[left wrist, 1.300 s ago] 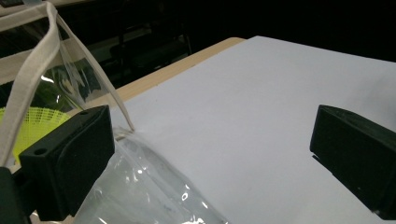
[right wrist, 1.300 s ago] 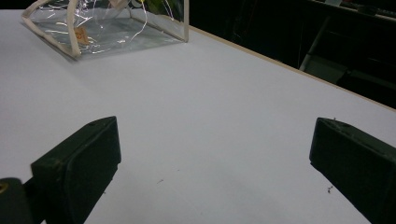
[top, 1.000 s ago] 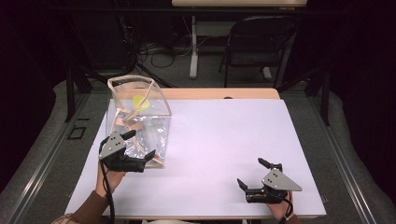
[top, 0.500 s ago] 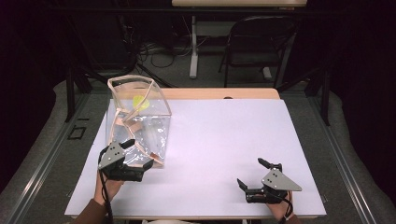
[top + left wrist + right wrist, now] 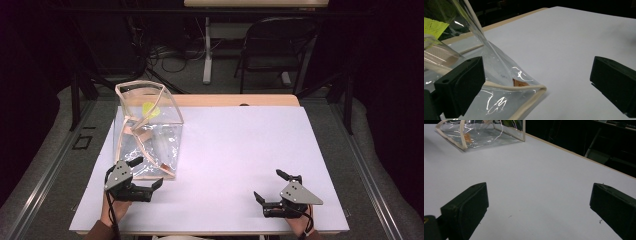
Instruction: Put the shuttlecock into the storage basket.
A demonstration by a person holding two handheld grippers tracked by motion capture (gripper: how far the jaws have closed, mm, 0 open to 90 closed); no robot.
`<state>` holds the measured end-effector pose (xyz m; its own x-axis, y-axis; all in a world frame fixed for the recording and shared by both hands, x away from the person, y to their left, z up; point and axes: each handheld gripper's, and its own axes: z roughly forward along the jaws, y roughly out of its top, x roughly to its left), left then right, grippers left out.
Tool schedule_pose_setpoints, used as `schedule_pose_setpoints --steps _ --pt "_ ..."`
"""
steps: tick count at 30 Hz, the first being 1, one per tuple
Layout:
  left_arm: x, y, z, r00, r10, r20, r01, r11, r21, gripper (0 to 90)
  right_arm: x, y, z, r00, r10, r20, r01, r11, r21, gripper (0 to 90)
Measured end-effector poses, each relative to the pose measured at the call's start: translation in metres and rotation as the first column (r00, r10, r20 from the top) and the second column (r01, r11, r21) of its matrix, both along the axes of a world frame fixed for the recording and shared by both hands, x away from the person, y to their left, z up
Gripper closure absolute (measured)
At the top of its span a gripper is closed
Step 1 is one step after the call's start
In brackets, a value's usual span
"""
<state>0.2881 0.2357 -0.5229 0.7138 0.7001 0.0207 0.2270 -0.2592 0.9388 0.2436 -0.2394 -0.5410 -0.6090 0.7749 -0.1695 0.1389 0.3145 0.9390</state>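
Note:
A clear plastic bag point(image 5: 150, 135) with beige piping stands at the left of the white table point(image 5: 250, 150). Inside it, near the top, is a yellow mesh item point(image 5: 150, 110). My left gripper point(image 5: 148, 172) is open just in front of the bag's near corner, and that corner of the bag point(image 5: 499, 75) lies between the wide-apart jaws without touching them. A small brown tag point(image 5: 520, 82) sits inside that corner, and the yellow mesh item point(image 5: 434, 26) shows at upper left. My right gripper point(image 5: 266, 184) rests open near the front right edge, over bare table, with the bag point(image 5: 481, 135) far off.
A wooden strip point(image 5: 235, 100) runs along the table's back edge. Behind it stand a dark folding chair point(image 5: 270, 45) and a table leg point(image 5: 207, 50) among floor cables. White surface stretches between the two grippers.
My left gripper has drawn back toward the near edge, from beside the bag to just in front of its corner. The bag and the right gripper have stayed put.

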Motion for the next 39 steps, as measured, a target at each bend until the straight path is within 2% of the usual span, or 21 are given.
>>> schedule_pose_setpoints --steps 14,24,28,39 --pt "-0.01 0.0 -0.017 0.9999 -0.004 -0.012 0.004 0.9999 -0.015 0.1 0.0 0.0 0.0 1.0 0.001 0.0 -0.001 1.0 0.0 1.3" --pt "-0.014 -0.003 -0.027 0.9998 -0.009 -0.018 0.009 0.9999 -0.009 0.0 0.0 0.0 0.0 1.0 0.001 0.002 -0.001 1.0 -0.002 1.3" --pt "-0.015 -0.004 -0.031 0.9993 -0.021 -0.03 0.021 0.9998 -0.002 0.0 0.0 0.0 0.0 1.0 0.001 0.003 -0.001 1.0 -0.001 1.3" --pt "-0.015 -0.008 -0.033 0.9992 -0.029 -0.027 0.03 0.9993 0.023 0.0 0.0 0.0 0.0 1.0 0.001 0.006 -0.001 1.0 -0.001 1.3"
